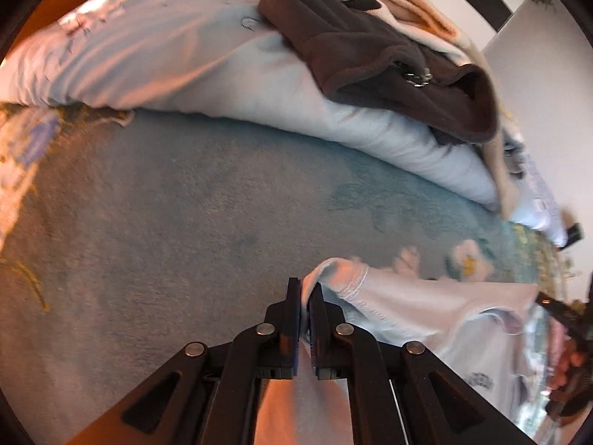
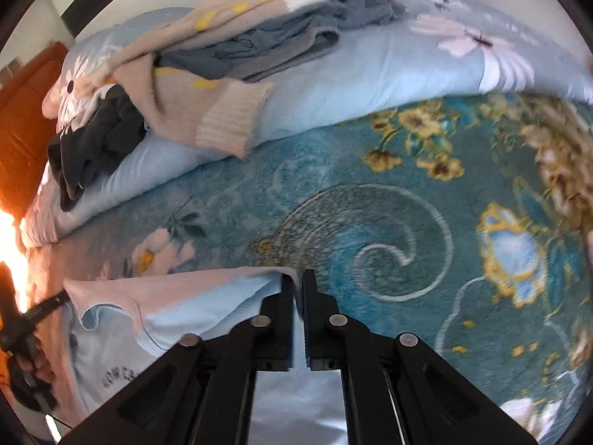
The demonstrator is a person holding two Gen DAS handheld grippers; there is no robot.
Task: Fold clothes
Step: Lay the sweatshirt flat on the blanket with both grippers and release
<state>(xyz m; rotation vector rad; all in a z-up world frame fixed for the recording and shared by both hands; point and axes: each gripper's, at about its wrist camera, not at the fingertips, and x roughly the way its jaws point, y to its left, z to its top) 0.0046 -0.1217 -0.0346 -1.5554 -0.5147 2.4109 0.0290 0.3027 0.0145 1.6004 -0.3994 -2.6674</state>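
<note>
Covering the bed is a teal floral blanket (image 2: 389, 200), with a rolled pale-blue quilt (image 1: 178, 55) along its far edge carrying a heap of unfolded clothes — a dark brown garment (image 1: 370, 44) and a beige knit sweater (image 2: 207, 111) among them. Near the bed's front edge hangs a pale pink-and-blue T-shirt (image 2: 178, 300), stretched between both tongs. The right tongs (image 2: 298, 289) are pressed together on one edge of the shirt; the left tongs (image 1: 304, 296) stand slightly parted, with the hem between them, though whether they grip it is hard to say. The step looks like laying the shirt flat. Next — lower it evenly, keeping the edge taut.
</note>
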